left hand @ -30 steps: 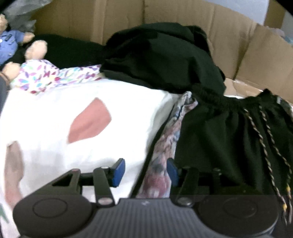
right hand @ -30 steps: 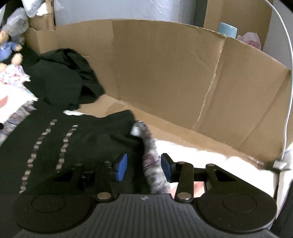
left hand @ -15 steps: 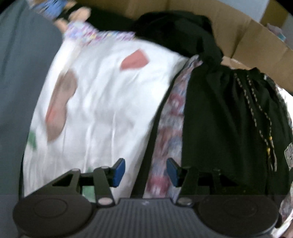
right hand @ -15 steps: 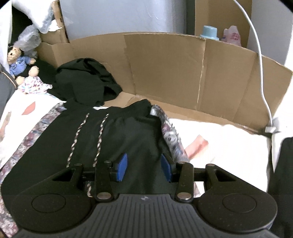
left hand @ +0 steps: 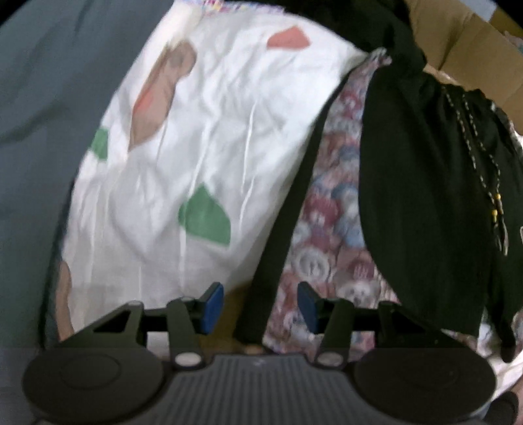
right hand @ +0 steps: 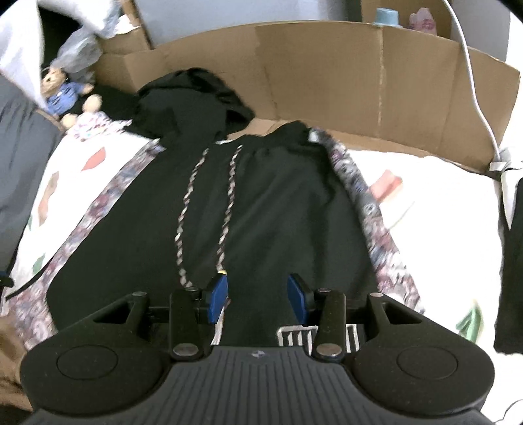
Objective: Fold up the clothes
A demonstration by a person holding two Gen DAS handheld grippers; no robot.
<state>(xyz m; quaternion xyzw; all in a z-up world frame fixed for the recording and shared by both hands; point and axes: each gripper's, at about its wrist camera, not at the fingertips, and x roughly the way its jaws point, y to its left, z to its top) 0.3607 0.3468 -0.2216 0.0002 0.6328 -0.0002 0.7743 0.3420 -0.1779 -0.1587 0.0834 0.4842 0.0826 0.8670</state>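
cardboard wall (right hand: 359, 81) behind | teddy bear (right hand: 62, 94) far left | white cable (right hand: 474, 81) right | blue cup (right hand: 387, 16) beyond wall

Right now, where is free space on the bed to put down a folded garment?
The white sheet right of the black shorts looks free up to the cardboard wall. A smaller patch lies left of the patterned cloth. The far-left corner is crowded: black clothes pile, teddy bear.

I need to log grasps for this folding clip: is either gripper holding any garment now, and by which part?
Nothing is held. The left gripper and right gripper both hang open above the black shorts, with no fabric pinched.
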